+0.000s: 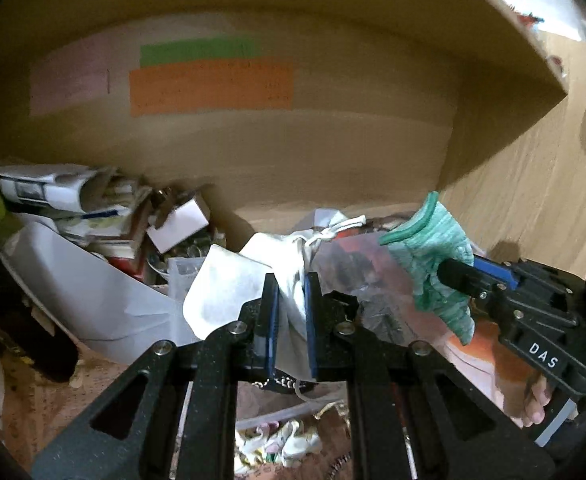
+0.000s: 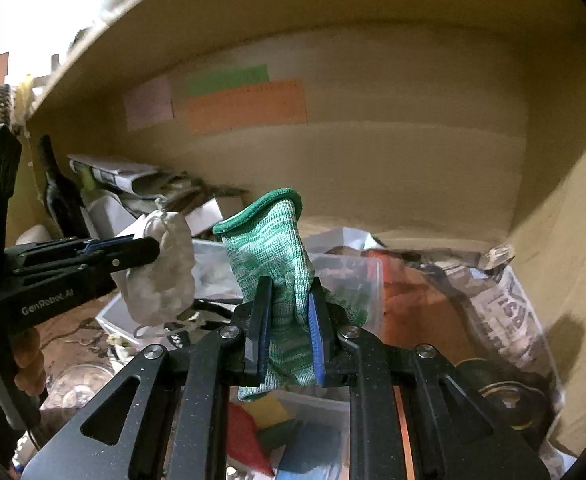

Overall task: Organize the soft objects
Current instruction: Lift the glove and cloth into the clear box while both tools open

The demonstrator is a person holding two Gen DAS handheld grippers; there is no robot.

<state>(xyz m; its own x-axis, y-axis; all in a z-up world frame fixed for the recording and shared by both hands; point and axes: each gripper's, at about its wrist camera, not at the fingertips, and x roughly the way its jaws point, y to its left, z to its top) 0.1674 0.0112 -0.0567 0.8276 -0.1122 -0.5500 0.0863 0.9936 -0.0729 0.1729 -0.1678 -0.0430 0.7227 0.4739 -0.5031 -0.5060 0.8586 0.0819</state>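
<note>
My left gripper (image 1: 291,280) is shut on a white drawstring cloth pouch (image 1: 237,280) and holds it up over a cluttered cardboard box. From the right wrist view the same pouch (image 2: 161,272) hangs from the left gripper (image 2: 149,250) at the left. My right gripper (image 2: 291,292) is shut on a green knit glove (image 2: 273,240), cuff pointing up. In the left wrist view the glove (image 1: 433,256) and right gripper (image 1: 453,274) are at the right, close beside the pouch.
The cardboard box wall (image 1: 333,140) carries green and orange labels (image 1: 213,84). Below lie papers and a small white box (image 1: 177,224), a clear plastic bag (image 2: 353,276), a newspaper-wrapped bundle (image 2: 509,308) and coloured items in a clear container (image 2: 285,432).
</note>
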